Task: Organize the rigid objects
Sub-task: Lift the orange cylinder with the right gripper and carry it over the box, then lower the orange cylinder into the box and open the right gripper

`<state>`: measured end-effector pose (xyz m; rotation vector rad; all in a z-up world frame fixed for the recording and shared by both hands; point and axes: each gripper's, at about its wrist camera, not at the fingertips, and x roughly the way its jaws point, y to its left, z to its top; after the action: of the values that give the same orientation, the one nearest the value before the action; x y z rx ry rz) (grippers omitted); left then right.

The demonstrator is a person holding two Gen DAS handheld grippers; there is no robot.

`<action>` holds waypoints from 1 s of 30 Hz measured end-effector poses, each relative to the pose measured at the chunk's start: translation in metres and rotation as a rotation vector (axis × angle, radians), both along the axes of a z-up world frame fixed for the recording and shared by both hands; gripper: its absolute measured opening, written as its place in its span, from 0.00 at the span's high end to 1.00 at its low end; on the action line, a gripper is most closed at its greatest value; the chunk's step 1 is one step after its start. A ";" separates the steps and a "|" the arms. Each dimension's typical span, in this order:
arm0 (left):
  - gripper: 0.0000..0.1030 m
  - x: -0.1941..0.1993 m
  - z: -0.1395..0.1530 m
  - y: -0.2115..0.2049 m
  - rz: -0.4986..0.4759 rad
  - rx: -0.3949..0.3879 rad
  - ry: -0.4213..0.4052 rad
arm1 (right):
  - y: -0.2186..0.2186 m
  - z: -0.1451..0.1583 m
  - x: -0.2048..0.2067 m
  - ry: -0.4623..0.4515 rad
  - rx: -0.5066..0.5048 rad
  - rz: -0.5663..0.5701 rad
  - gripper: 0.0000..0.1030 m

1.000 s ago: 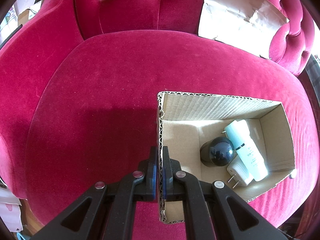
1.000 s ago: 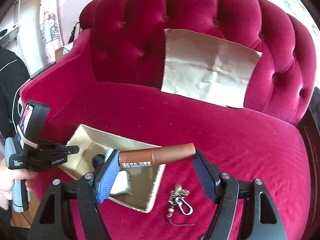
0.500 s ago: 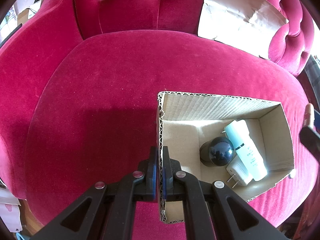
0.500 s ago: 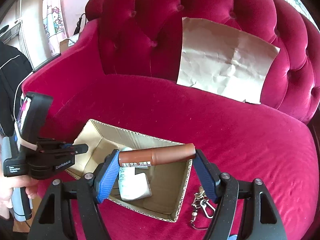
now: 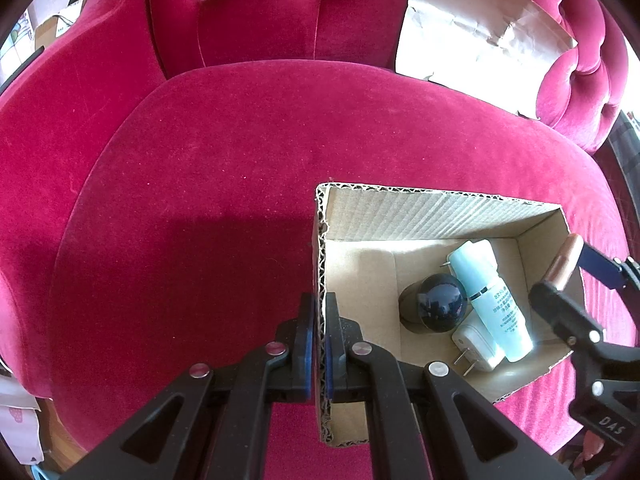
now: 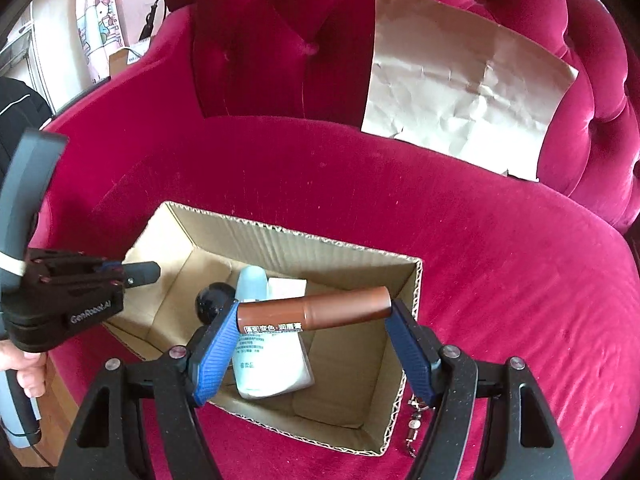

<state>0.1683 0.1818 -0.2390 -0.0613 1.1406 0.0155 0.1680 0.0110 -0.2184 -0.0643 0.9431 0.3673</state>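
- The right gripper [image 6: 314, 334] has its jaws spread wide and clamped endwise on a brown lip-balm tube [image 6: 314, 312], which lies crosswise between the blue pads. The tube hangs over the open cardboard box [image 6: 280, 240], above its contents and not yet let go.
- The left gripper [image 5: 319, 344] has its jaws fully closed, pinching the near side wall of the box, apparently to steady it on the sofa seat [image 5: 200, 200].
- Already in the box, so that part looks done: a pale blue bottle [image 5: 490, 300] lying on its side, a dark round-topped object [image 5: 438, 306] touching it, and a white plug adapter [image 5: 476, 346] with its prongs pointing toward the near wall, partly under the bottle.
- Still out of the box: a keyring with a clasp [image 6: 416, 420] lying on the seat just beside the box's right wall, half hidden behind the right gripper's arm. It looks like the last loose item; whether others lie out of view cannot be told.
- Judged from this, the work is well past halfway: three things are stowed, the tube is about to be the fourth, and the keyring remains.
- For the tube, what is left is to lower it a little into the free floor space on the right of the box and open the jaws.
- Farther back, a creased sheet of paper [image 6: 460, 92] leans against the tufted backrest; it is not rigid and probably no part of the job.
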 end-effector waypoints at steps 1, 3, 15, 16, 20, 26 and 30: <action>0.96 0.000 0.000 0.000 0.000 0.000 0.000 | 0.000 -0.001 0.000 0.001 -0.001 0.000 0.26; 0.96 0.000 0.000 0.000 -0.001 0.000 0.000 | 0.000 -0.001 0.000 0.002 -0.004 0.000 0.25; 0.96 0.001 0.000 -0.001 -0.002 0.001 0.000 | 0.000 0.006 -0.001 -0.029 0.000 0.000 0.04; 0.96 0.001 0.000 -0.002 -0.002 0.002 0.000 | 0.000 0.007 -0.001 -0.030 -0.001 0.000 0.03; 0.96 0.001 0.000 -0.002 -0.002 0.002 0.000 | -0.001 0.007 0.000 -0.034 -0.022 -0.005 0.01; 0.96 0.000 0.000 -0.002 -0.002 0.003 0.000 | -0.005 0.012 0.000 -0.043 -0.017 -0.013 0.00; 0.96 0.000 0.000 -0.002 -0.002 0.003 0.000 | -0.007 0.015 -0.002 -0.045 -0.013 -0.020 0.00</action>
<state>0.1681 0.1794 -0.2387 -0.0573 1.1407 0.0154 0.1658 0.0036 -0.2031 -0.0753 0.9015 0.3403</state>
